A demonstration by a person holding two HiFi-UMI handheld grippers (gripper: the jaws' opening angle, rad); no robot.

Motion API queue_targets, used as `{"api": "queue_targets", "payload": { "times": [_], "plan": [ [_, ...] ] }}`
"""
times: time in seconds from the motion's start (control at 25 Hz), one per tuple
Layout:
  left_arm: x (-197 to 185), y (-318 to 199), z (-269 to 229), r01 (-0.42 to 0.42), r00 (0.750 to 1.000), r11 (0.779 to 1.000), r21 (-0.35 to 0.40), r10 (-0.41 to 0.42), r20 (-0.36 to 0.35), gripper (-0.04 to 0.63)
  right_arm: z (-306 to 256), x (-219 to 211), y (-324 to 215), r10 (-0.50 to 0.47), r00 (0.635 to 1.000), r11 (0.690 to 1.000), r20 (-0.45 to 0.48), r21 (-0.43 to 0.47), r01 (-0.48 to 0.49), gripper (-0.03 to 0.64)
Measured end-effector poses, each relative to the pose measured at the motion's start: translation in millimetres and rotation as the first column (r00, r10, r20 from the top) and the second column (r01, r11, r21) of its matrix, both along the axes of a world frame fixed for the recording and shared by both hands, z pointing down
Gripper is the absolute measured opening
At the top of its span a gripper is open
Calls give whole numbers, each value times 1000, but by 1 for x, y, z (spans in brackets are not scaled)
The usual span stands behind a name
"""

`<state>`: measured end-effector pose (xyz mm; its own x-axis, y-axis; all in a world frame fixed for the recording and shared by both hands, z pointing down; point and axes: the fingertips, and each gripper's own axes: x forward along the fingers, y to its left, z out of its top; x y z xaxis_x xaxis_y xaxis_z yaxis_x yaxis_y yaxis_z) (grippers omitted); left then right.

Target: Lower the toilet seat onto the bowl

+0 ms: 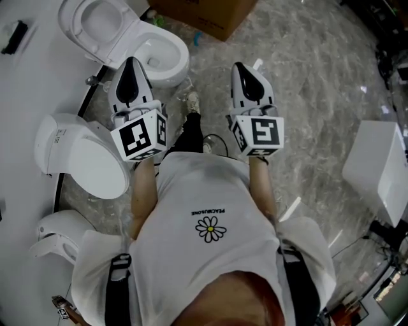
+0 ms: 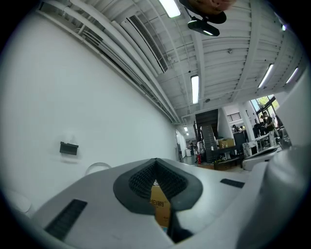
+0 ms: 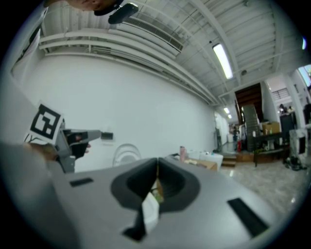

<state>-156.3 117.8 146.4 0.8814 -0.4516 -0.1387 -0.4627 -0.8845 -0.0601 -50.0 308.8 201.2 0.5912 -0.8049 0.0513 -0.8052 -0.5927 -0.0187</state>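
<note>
A white toilet stands against the wall at the top left of the head view. Its seat (image 1: 69, 24) is raised against the wall, and the bowl (image 1: 179, 60) below it is uncovered. My left gripper (image 1: 132, 62) hovers shut just in front of the bowl, with nothing held. My right gripper (image 1: 241, 66) is shut and empty too, level with the left and further right over the marble floor. In the left gripper view the shut left gripper (image 2: 155, 163) points at the wall, with the raised seat (image 2: 97, 168) just over its body. The right gripper view shows the seat (image 3: 125, 152) beyond the shut right gripper (image 3: 157, 163).
A second toilet (image 1: 89, 162) with its lid down stands at the left, and a third (image 1: 54, 235) is at the lower left. A cardboard box (image 1: 204, 13) sits behind the bowl. A white fixture (image 1: 381, 167) stands at the right. A black box (image 1: 14, 37) hangs on the wall.
</note>
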Motion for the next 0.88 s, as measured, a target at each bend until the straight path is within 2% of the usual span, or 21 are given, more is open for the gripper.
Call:
{"api": "queue_targets", "payload": {
  "times": [0.24,0.44,0.6,0.88],
  "plan": [
    [27,-23,8,9,1000,1000,-13,-9,-4,20,8,29,-26,-10,1000,1000,5,-19,10,31],
    [58,-58,12,25,1000,1000,-12,-25,5,20,8,63,-69,-37,999,999,-15,-35,36,31],
    [91,-97,16,46,999,998,-35,-46,6,20,9,97,-115,-70,997,995,-11,-72,69,31],
    [140,-184,12,118,993,992,-49,-119,-6,20,0,154,-225,-189,982,978,-25,-99,185,31]
  ]
}}
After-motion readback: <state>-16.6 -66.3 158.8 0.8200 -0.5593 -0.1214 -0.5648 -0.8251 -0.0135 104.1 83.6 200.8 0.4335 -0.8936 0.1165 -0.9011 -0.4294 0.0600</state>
